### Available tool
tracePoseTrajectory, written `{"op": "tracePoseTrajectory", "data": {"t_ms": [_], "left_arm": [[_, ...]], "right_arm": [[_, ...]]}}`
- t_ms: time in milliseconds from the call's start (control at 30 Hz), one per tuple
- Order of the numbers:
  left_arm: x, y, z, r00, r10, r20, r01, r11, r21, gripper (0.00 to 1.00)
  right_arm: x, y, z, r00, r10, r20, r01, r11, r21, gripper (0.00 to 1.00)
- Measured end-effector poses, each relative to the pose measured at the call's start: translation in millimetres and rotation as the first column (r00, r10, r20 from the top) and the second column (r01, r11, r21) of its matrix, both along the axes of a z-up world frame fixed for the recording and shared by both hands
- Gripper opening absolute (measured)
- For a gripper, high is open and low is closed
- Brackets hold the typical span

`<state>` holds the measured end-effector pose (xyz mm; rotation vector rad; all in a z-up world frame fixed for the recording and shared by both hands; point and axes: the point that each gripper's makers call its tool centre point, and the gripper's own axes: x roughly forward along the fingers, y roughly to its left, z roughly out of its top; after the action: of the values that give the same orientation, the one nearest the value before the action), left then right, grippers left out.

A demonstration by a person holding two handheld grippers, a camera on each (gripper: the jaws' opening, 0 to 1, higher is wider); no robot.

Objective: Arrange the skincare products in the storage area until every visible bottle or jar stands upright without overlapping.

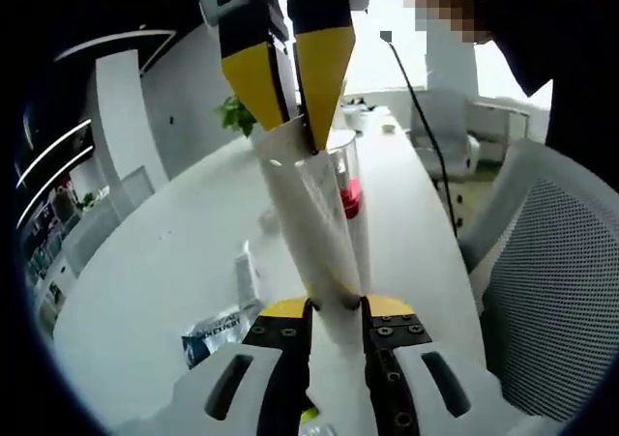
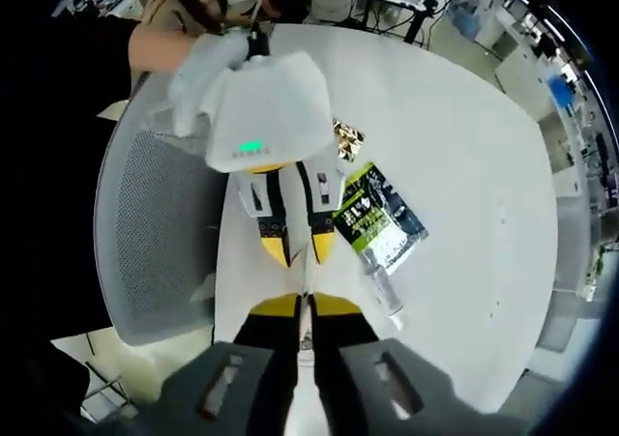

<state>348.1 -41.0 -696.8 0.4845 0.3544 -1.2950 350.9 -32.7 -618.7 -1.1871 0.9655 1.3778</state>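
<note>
Long white tapered tube (image 1: 324,233) pinched between both yellow-tipped jaws, glossy white table (image 1: 174,272)

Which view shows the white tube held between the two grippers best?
The left gripper view: the white tube runs its full length from the left gripper up to the right gripper. In the right gripper view only a thin sliver of it appears between the yellow jaw tips.

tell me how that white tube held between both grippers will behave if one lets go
The white tube looks long, thin-walled and flattened at its pinched ends, so it is probably light and bendy. Held by the left gripper alone, it would likely droop or swing.
</note>
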Motion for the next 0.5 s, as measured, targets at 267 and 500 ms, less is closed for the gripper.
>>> {"op": "tracePoseTrajectory", "data": {"t_ms": [267, 500], "left_arm": [[1.0, 0.3, -0.7, 1.0, 0.004, 0.002, -0.004, 1.0, 0.002, 0.17], [2.5, 0.6, -1.1, 1.0, 0.022, -0.016, -0.022, 1.0, -0.004, 0.17]], "right_arm": [[-2.4, -0.7, -1.5, 1.0, -0.009, -0.021, 0.009, 1.0, 0.001, 0.08], [-2.6, -0.7, -4.2, 1.0, -0.015, -0.026, 0.016, 1.0, 0.01, 0.11]]}}
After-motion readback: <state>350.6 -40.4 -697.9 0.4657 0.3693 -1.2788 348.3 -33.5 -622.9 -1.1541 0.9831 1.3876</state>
